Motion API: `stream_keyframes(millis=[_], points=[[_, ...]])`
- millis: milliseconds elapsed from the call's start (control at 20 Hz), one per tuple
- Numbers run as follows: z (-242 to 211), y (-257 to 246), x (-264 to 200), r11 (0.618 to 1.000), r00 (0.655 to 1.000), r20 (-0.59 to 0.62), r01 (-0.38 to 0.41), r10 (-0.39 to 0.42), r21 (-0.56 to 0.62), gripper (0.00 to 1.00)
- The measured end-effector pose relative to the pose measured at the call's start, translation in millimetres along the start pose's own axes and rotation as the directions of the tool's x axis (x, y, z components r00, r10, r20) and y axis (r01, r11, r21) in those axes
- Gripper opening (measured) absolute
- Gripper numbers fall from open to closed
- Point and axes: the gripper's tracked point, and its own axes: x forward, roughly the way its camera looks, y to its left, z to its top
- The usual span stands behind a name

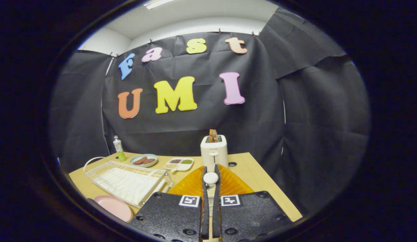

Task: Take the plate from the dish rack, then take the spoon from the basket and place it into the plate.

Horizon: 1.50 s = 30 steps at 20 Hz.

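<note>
Closest to my camera, the gripper (211,174) has its two fingers (204,201) drawn nearly together, both pressing on a white spoon (211,177). Its rounded end shows just at the fingertips, and what I take for its pale handle runs back between the fingers toward me. So the spoon's long axis lies along the fingers, rounded end forward, aimed at the toaster (214,150) beyond. Gripped lengthwise like this it should not swing, I judge.

Under the fingers sits an orange ribbed basket (228,183), which I read as the spoon's source; whether the spoon has lifted clear of it I cannot tell.

Off to my left, near the table's (262,181) front edge, the pink plate (114,206) lies flat, just beside the white dish rack (127,181) and out of it. That step looks done; the plate waits there for the spoon.
</note>
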Motion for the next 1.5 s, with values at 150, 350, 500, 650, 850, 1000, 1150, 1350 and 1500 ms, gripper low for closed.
stream_keyframes(millis=[150, 350, 500, 650, 850, 1000, 1150, 1350, 1500], points=[[15, 52, -24, 0.992, 0.993, 0.007, -0.118, 0.119, -0.054, 0.09], [9, 128, -41, 0.945, 0.950, -0.056, -0.312, 0.308, -0.100, 0.09], [-11, 176, -49, 0.889, 0.897, -0.137, -0.437, 0.420, -0.134, 0.09], [-44, 211, -50, 0.834, 0.837, -0.226, -0.534, 0.499, -0.136, 0.09], [-91, 244, -47, 0.767, 0.745, -0.346, -0.634, 0.570, -0.100, 0.09], [-118, 256, -45, 0.741, 0.698, -0.397, -0.668, 0.596, -0.061, 0.09], [-136, 259, -37, 0.731, 0.666, -0.429, -0.682, 0.611, -0.017, 0.10], [-152, 260, -32, 0.721, 0.625, -0.457, -0.691, 0.633, 0.053, 0.12], [-149, 244, -20, 0.758, 0.665, -0.455, -0.652, 0.592, 0.033, 0.21]])
